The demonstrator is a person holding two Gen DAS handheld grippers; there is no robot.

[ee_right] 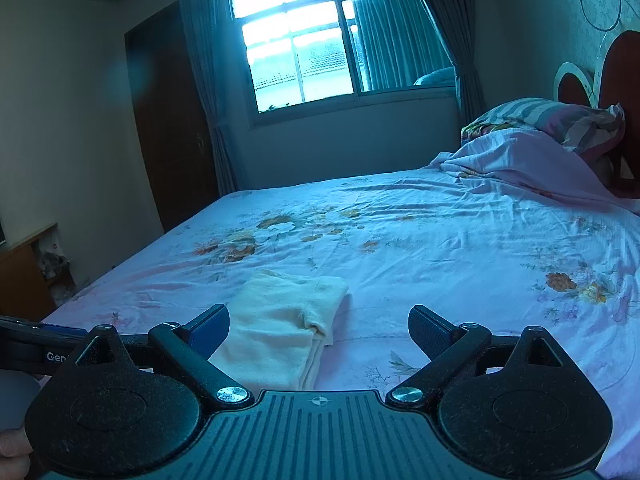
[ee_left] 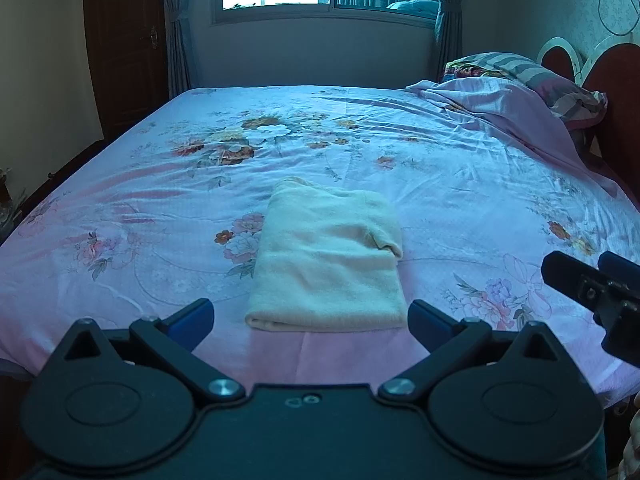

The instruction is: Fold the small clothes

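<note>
A folded cloth (ee_left: 326, 264) lies on the bed (ee_left: 440, 152). Left tongs (ee_left: 311, 322) and right tongs (ee_right: 319, 332) hover near it, both spread apart, empty.

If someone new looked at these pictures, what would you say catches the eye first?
Most likely the cream folded cloth, lying alone on the near part of the flowered pink bed sheet. Next, the open left gripper and open right gripper, both empty, fill the foreground. Behind the bed, the bright window draws the eye too.
</note>
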